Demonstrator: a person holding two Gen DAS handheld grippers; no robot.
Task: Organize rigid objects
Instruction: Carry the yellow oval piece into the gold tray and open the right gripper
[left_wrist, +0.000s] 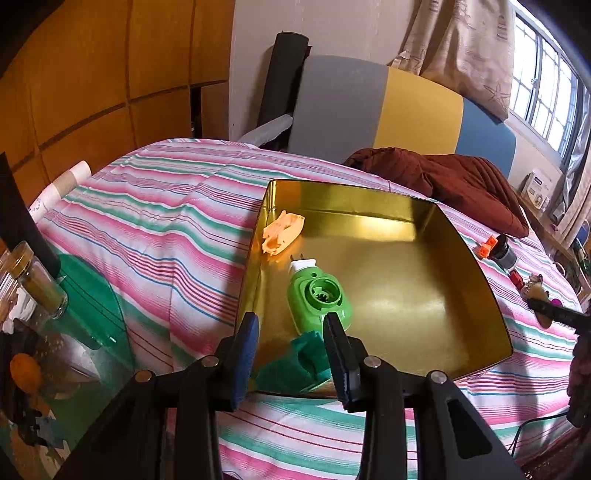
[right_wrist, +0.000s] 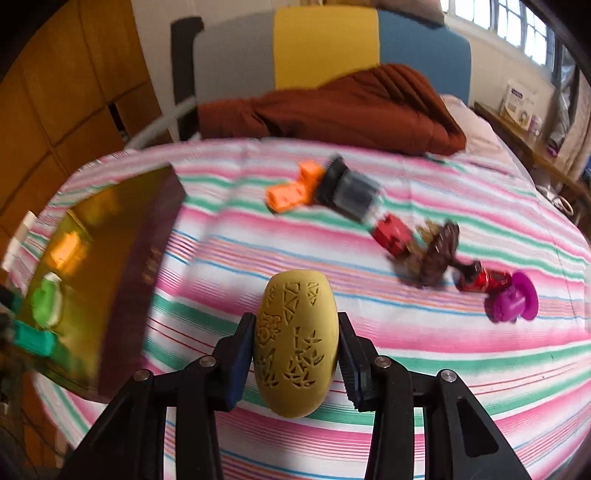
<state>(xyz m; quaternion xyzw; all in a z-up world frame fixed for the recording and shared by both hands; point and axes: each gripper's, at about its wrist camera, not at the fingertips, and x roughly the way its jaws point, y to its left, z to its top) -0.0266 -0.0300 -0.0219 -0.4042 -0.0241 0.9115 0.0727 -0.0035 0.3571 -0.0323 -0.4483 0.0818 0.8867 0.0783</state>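
Note:
A gold tin tray (left_wrist: 424, 325) lies on the striped bed. In it are an orange plastic piece (left_wrist: 281, 233), a green plug-in device (left_wrist: 318, 295) and a teal piece (left_wrist: 303, 360) at the near edge. My left gripper (left_wrist: 291, 332) is open above the tray's near left corner, its fingers either side of the teal piece without touching it. My right gripper (right_wrist: 295, 343) is shut on a yellow carved egg-shaped object (right_wrist: 295, 343), held above the bedspread. The tray (right_wrist: 122, 258) is to its left in the blurred right wrist view.
On the bed right of the tray lie an orange piece (right_wrist: 291, 190), a black-grey cylinder (right_wrist: 351, 192), a red block (right_wrist: 393, 234), a brown figure (right_wrist: 436, 258), a red wrapped item (right_wrist: 484, 280) and a purple piece (right_wrist: 511, 301). A brown blanket (left_wrist: 443, 177) lies by the headboard. Jars (left_wrist: 33, 280) stand left.

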